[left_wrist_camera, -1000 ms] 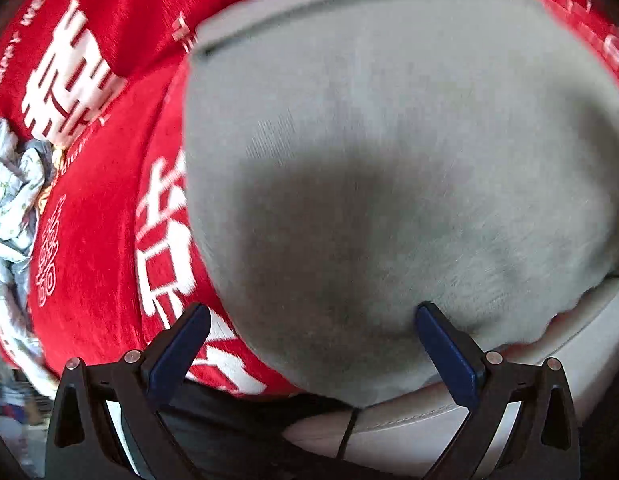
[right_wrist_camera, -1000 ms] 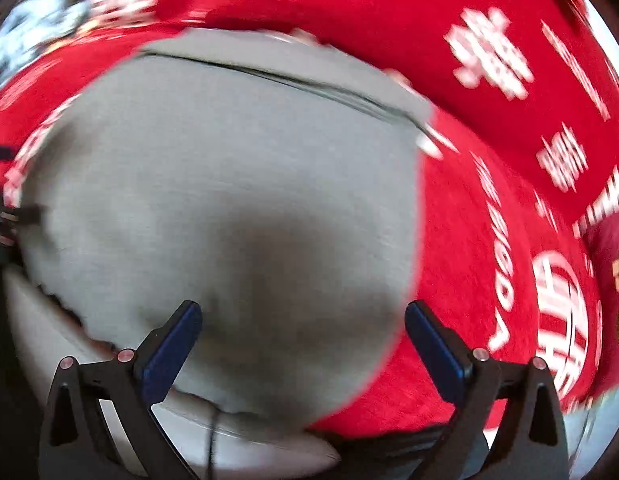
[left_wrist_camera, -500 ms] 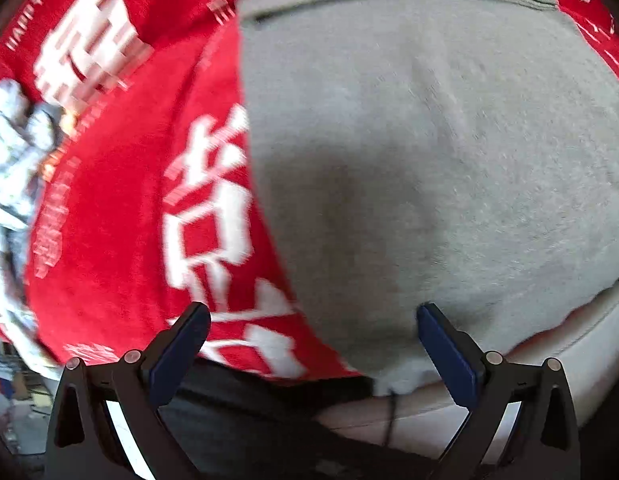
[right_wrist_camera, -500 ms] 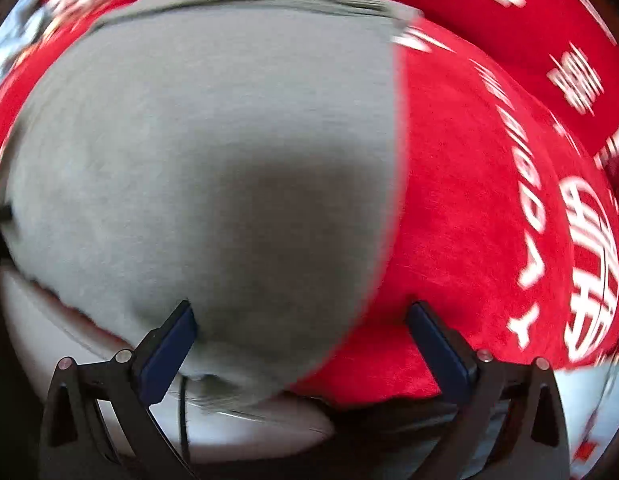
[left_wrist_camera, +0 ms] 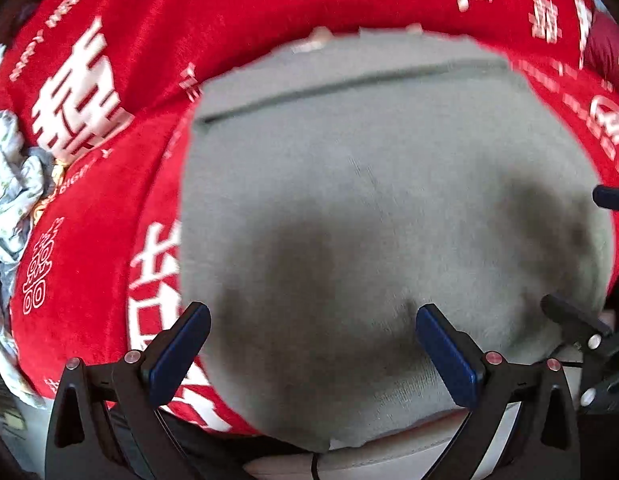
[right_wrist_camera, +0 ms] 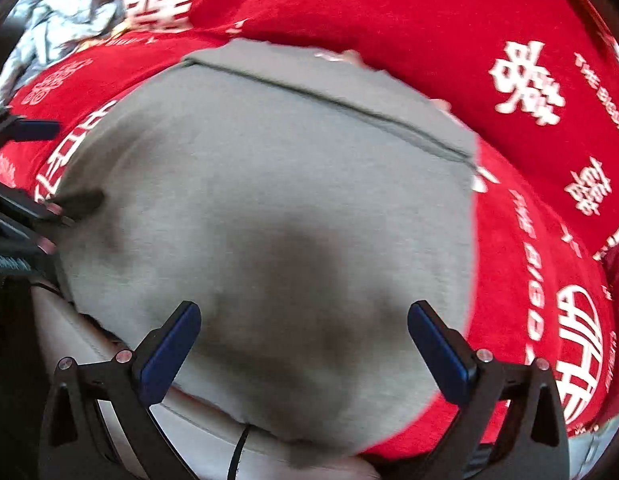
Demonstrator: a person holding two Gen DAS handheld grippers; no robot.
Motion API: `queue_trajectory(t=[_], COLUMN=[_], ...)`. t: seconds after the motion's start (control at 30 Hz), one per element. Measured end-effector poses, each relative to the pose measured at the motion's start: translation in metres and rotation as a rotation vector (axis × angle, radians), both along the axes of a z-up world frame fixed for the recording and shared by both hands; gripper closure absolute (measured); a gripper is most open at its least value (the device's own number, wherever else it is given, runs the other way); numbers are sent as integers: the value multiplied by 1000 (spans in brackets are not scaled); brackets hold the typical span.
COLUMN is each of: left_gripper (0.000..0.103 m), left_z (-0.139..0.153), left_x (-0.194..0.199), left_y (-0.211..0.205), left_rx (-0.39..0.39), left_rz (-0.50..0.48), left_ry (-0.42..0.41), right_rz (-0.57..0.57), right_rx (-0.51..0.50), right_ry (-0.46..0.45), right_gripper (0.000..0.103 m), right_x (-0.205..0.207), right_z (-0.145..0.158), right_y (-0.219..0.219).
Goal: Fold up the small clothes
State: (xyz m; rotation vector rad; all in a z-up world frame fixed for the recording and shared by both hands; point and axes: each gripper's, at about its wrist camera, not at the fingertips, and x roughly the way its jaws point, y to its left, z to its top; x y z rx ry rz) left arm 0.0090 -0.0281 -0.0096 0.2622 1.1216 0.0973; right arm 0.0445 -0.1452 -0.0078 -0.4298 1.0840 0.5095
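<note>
A grey garment lies flat on a red cloth with white characters; a seam or hem runs across its far end. It also shows in the right wrist view. My left gripper is open and empty, hovering over the garment's near left part. My right gripper is open and empty over the near right part. Each gripper's fingers show at the edge of the other's view. The garment's near edge hangs over a pale padded edge.
A crumpled pale blue patterned cloth lies at the far left on the red cloth, also in the right wrist view. A thin dark cord hangs below the garment's near edge.
Both grippers have drawn back and shifted a little over the garment, so more of it and the red cloth shows. Both stay open and empty.
</note>
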Motion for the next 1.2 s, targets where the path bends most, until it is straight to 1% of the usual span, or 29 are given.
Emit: queue_trajectory(t=[0.07, 0.13, 0.2, 0.33, 0.5, 0.67, 0.77, 0.83, 0.87, 0.9, 0.93, 0.97, 1.03, 1.07, 1.1, 1.13, 1.17, 1.2], left_gripper=[0, 0, 0, 0, 0, 0, 0, 0, 0, 0, 0, 0, 0, 0, 0, 0, 0, 0], left_z=[-17, -17, -17, -20, -26, -25, -22, -15, -9, -5, -4, -7, -24, -34, -38, -35, -33, -33], left_x=[1, 1, 0, -2, 0, 0, -2, -7, -10, -13, -15, -16, -15, -12, -10, -10, -12, -13], left_y=[-6, -3, 3, 9, 22, 27, 34, 30, 26, 20, 13, 5, -7, -8, -5, -2, 3, 8], left_rx=[50, 24, -11, -62, -151, -155, -164, -181, -187, -186, -174, -141, -29, 17, -5, -21, -20, -9], left_rz=[-4, -2, 12, 33, 60, 66, 92, 47, 7, -39, -74, -106, -138, -136, -128, -127, -118, -112], left_ry=[61, 60, 68, 77, 100, 104, 141, 146, 128, 107, 102, 110, 159, 201, 222, 216, 212, 218], right_rz=[-2, -18, -19, -33, -50, -49, -48, -20, -17, -14, 1, 25, 57, 73, 101, 122, 132, 128], right_rx=[-21, -62, -32, -33, -48, -77, -107, -123, -151, -182, -185, -154, -127, -143, -187, -233, -264, -268], right_ry=[50, 89, 80, 87, 102, 130, 164, 170, 137, 80, 34, 12, -23, -44, -59, -51, -32, 19], right_gripper=[0, 0, 0, 0, 0, 0, 0, 0, 1, 0, 0, 0, 1, 1, 1, 1, 1, 1], right_x=[6, 6, 3, 0, 2, 4, 2, 0, -1, -2, -4, -6, -12, -16, -21, -23, -19, -16], right_z=[-16, -33, -33, -35, -34, -35, -35, -32, -29, -24, -18, -11, -5, -5, -11, -20, -29, -36], right_y=[2, -1, -7, -15, -33, -52, -62, -67, -68, -68, -66, -63, -53, -48, -40, -39, -40, -49])
